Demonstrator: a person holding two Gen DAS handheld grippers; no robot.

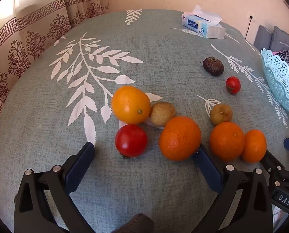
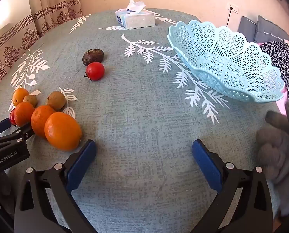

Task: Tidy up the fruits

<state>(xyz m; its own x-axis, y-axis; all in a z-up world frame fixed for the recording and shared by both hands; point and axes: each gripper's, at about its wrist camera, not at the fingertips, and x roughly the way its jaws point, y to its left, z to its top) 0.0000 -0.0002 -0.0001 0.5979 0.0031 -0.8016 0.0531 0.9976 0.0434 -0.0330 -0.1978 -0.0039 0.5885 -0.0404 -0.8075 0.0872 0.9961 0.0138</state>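
Loose fruit lies on the grey-green tablecloth. In the left wrist view my left gripper [image 1: 145, 149] stands open, and just ahead of its jaws are a red tomato [image 1: 130, 140] and a large orange [image 1: 180, 137]. Its right finger is beside that orange. Behind these are a yellow-orange citrus [image 1: 130, 104] and a small brown fruit [image 1: 162, 114]. To the right lie two more oranges [image 1: 226, 140], another brown fruit [image 1: 221, 114], a small tomato [image 1: 233, 85] and a dark wrinkled fruit [image 1: 213, 66]. My right gripper [image 2: 144, 145] is open over bare cloth. The pale blue lattice basket [image 2: 231, 44] stands tilted at the right.
A tissue box [image 2: 136, 19] sits at the table's far edge. A gloved hand [image 2: 276, 147] shows by the right gripper. Patterned curtains hang at the left, and grey cushions and a spotted cloth [image 2: 280, 58] lie beyond the basket. The nearest orange [image 2: 62, 131] lies left of my right gripper.
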